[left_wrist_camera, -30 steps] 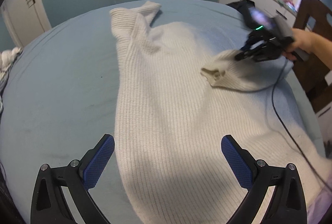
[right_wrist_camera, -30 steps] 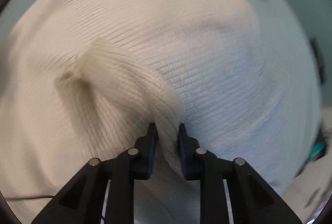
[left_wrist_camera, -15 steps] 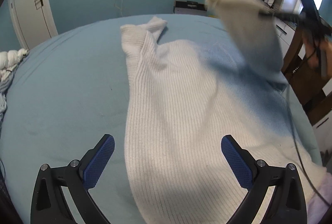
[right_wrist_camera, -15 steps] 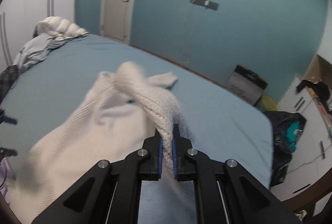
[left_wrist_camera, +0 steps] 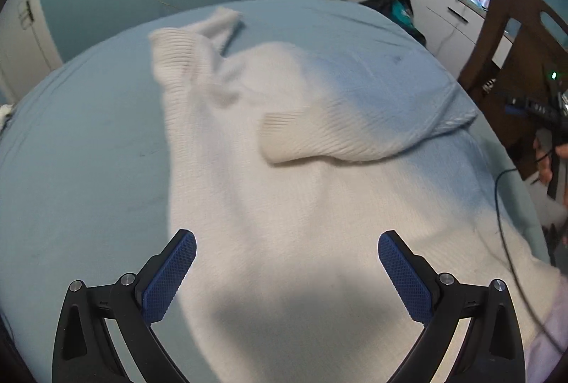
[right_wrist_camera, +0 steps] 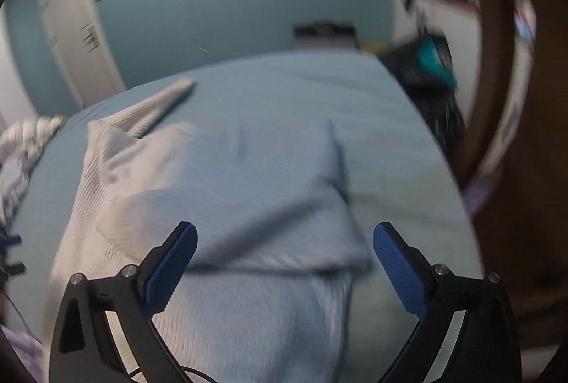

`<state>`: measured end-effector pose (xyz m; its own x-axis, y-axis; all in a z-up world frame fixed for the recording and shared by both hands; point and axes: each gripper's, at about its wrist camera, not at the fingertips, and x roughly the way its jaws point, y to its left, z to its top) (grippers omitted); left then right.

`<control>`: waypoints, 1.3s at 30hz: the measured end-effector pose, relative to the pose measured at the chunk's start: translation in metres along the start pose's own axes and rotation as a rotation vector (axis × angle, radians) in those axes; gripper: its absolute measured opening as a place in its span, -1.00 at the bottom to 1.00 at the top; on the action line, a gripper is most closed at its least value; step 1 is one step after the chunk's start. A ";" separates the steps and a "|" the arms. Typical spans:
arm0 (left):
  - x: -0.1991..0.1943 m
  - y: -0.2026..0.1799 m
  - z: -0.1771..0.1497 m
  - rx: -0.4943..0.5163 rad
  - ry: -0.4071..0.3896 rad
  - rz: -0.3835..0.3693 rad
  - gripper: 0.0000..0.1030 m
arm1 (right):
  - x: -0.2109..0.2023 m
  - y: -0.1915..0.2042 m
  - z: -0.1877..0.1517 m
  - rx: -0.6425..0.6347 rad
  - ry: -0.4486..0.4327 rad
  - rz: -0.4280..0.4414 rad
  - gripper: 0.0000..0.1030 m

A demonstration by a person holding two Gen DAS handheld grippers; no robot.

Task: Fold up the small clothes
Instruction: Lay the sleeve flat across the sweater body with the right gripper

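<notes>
Sweater (left_wrist_camera: pixel 284 205) feels soft and floppy; our right gripper (right_wrist_camera: pixel 284 262) has just sprung open, empty, like our left gripper (left_wrist_camera: pixel 285 271). We'd pinch the ribbed hem at ten o'clock.

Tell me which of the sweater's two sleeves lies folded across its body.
The sleeve on the right gripper's side, cuff lying over the chest. The other sleeve stretches away off the sweater onto the far bed.

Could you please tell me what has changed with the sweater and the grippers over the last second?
The right gripper swung the sweater's sleeve up and across the body; its jaws have just opened, letting it go, folded. The left gripper stayed open above the sweater.
</notes>
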<state>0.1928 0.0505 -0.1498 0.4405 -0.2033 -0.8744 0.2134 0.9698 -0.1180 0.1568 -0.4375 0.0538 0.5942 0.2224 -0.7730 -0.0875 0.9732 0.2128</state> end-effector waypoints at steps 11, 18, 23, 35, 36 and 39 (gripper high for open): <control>0.102 -0.029 0.060 0.249 -0.011 0.098 0.98 | 0.103 0.013 -0.022 0.412 0.166 0.332 -0.12; 0.091 -0.037 0.048 0.330 -0.037 0.118 1.00 | 0.108 0.038 -0.007 0.371 0.161 0.401 -0.87; 0.059 -0.017 0.042 0.243 -0.093 0.094 1.00 | 0.042 0.035 0.014 0.507 0.184 0.723 -0.88; 0.001 0.017 -0.001 0.091 -0.090 0.158 1.00 | 0.016 0.082 -0.010 0.341 0.297 0.204 0.46; -0.010 0.021 -0.006 0.066 -0.103 0.174 1.00 | 0.018 0.109 -0.016 0.305 0.323 0.279 0.48; -0.029 0.029 -0.018 -0.019 -0.127 0.162 1.00 | 0.053 0.190 -0.031 0.203 0.455 0.429 0.49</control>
<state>0.1705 0.0873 -0.1363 0.5749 -0.0583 -0.8162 0.1147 0.9933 0.0099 0.1472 -0.2388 0.0348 0.1387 0.6343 -0.7605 -0.0621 0.7720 0.6326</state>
